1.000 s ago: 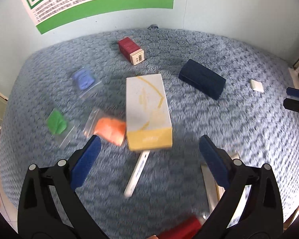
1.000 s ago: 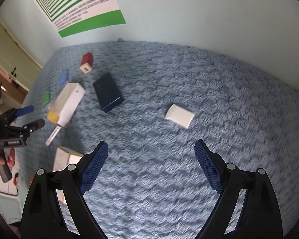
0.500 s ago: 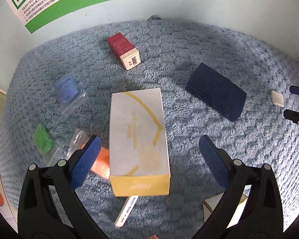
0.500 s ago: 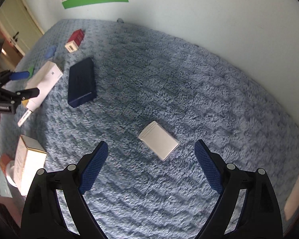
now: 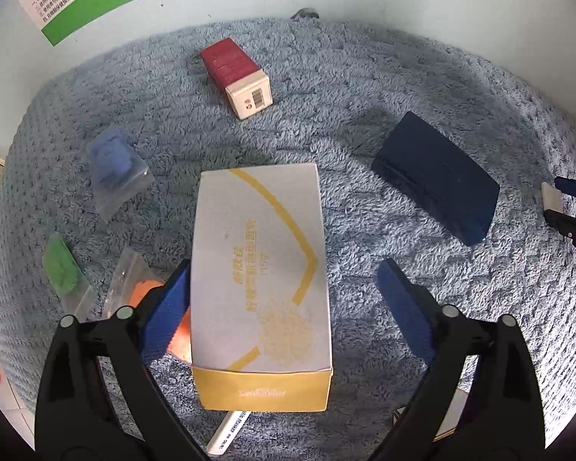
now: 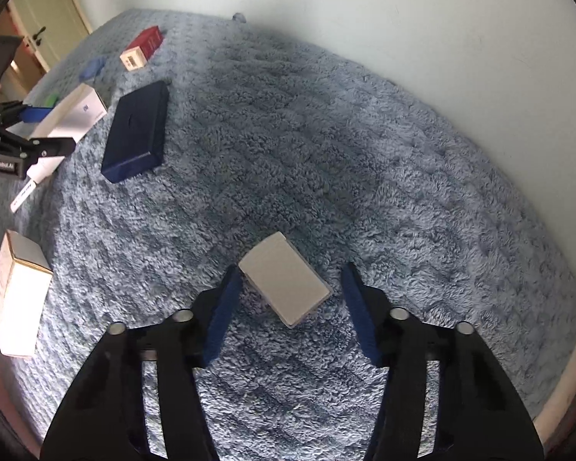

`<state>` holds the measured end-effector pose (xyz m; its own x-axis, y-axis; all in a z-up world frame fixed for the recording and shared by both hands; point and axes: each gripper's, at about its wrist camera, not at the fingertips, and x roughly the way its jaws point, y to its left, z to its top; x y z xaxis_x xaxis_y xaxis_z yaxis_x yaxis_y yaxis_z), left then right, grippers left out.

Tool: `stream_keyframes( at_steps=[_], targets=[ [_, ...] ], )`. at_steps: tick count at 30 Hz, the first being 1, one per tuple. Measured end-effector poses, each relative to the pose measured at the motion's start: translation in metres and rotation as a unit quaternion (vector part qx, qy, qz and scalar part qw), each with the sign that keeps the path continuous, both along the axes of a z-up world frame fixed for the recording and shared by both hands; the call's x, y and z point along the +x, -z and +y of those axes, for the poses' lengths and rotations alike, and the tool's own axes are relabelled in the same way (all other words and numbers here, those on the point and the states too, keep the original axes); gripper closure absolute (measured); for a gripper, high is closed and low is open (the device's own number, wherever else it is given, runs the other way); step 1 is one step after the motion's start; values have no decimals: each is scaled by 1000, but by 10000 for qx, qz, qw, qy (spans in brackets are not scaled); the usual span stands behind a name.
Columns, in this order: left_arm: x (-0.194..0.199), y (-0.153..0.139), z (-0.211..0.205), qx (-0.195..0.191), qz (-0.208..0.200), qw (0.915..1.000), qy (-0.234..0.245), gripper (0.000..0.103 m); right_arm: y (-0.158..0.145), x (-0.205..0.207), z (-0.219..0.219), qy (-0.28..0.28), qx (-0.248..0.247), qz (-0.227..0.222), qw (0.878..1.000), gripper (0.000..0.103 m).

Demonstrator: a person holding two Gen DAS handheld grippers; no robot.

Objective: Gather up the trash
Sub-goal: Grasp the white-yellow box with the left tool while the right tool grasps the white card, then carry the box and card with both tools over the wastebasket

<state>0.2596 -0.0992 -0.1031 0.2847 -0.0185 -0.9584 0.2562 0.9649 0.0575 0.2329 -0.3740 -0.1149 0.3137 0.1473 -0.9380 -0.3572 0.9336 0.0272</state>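
A white-and-yellow carton point(image 5: 261, 288) lies on the blue fluffy blanket point(image 5: 364, 88). My left gripper point(image 5: 284, 265) straddles it from above, jaws closing. The left pad point(image 5: 169, 307) sits against the carton's side, while the right pad point(image 5: 403, 307) stands clear of it. A small white box point(image 6: 284, 278) lies at an angle between the closing jaws of my right gripper point(image 6: 292, 269). One corner is close to the left pad point(image 6: 222, 307), and a gap remains at the right pad point(image 6: 359, 307).
Around the carton lie a red box point(image 5: 236, 75), a navy box point(image 5: 437, 180), blue point(image 5: 113, 171), green point(image 5: 61, 269) and orange point(image 5: 142, 292) bagged items, and a white pen point(image 5: 228, 432). Another white box point(image 6: 19, 292) sits at the blanket's left edge. A wall point(image 6: 403, 19) backs the blanket.
Both grippers came down toward the blanket and their jaws narrowed. The carton now sits between the left jaws and the small white box between the right jaws.
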Motion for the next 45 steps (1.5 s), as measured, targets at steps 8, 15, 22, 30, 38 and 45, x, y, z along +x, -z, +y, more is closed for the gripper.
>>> stream_keyframes(
  at_steps=[8, 15, 22, 30, 38, 45],
  targets=[
    [-1, 0, 5, -167, 43, 9999, -19, 42, -6, -10, 4, -99, -100, -156, 9998, 67],
    [-13, -20, 12, -105, -220, 9997, -1, 42, -22, -15, -3, 41, 154, -185, 9997, 67],
    [-28, -43, 21, -93, -459, 9989, 17, 42, -56, -24, -9, 99, 378, -411, 9984, 67],
    [-52, -67, 33, -102, -696, 9975, -15, 42, -84, -34, 17, -180, 432, -539, 9974, 67],
    [-80, -89, 71, -44, -949, 9951, -291, 42, -115, -44, 55, -534, 519, -709, 9947, 67],
    [-118, -102, 117, 7, -1127, 9915, -645, 42, -140, -55, 116, -1063, 670, -821, 9887, 67]
  ],
)
